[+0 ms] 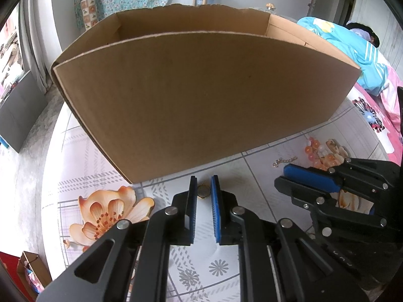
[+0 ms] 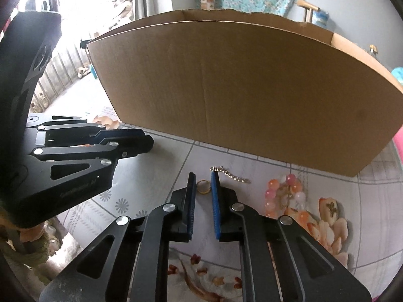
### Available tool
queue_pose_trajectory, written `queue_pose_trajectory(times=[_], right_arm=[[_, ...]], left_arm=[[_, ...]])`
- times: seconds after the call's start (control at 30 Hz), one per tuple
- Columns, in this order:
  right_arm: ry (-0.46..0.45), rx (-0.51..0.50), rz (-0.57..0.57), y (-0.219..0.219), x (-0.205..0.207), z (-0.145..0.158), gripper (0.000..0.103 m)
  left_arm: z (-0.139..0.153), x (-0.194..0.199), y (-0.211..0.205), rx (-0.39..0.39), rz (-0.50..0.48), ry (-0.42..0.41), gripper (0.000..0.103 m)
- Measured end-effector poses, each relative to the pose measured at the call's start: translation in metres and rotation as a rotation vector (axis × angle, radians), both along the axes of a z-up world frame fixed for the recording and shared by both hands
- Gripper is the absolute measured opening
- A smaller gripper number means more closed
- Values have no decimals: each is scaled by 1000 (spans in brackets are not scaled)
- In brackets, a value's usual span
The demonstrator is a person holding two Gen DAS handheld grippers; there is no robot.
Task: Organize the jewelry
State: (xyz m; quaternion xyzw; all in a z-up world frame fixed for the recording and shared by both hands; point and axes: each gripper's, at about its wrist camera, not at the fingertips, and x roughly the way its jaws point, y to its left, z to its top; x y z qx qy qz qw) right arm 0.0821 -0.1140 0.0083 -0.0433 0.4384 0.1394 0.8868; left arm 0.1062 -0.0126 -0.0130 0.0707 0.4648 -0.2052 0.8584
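Observation:
A big open cardboard box (image 1: 201, 95) stands on the flowered tablecloth, also in the right wrist view (image 2: 252, 95). My left gripper (image 1: 204, 188) has its blue pads close on either side of a small gold round piece (image 1: 203, 191) lying on the table. My right gripper (image 2: 203, 183) has its pads on either side of a gold ring (image 2: 203, 186) on the table. A gold chain (image 2: 230, 173) lies just right of it, and a pink and orange bead bracelet (image 2: 284, 193) further right. Whether either gripper pinches its piece is unclear.
The right gripper (image 1: 335, 183) shows at the right of the left wrist view, the left gripper (image 2: 100, 146) at the left of the right wrist view. The chain (image 1: 284, 161) and beads (image 1: 320, 153) lie by the box's right end. A bed with blue clothing (image 1: 352, 50) is behind.

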Motion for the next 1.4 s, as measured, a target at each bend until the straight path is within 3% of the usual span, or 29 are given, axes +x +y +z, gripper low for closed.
queue_pose_trajectory(times=[0.33,0.57,1.4], right_arm=[[20,42,-25,-9,-9,7,10],[3,59,-39,-42,-33,24,10],[-59,92,-77,-60,-51,41,10]], left_arm=[[3,-3,0,-3,-2,-8,10],[8,-9,0,-12,-9,-23,10],[29,-25,5,-26,-34,-74,10]])
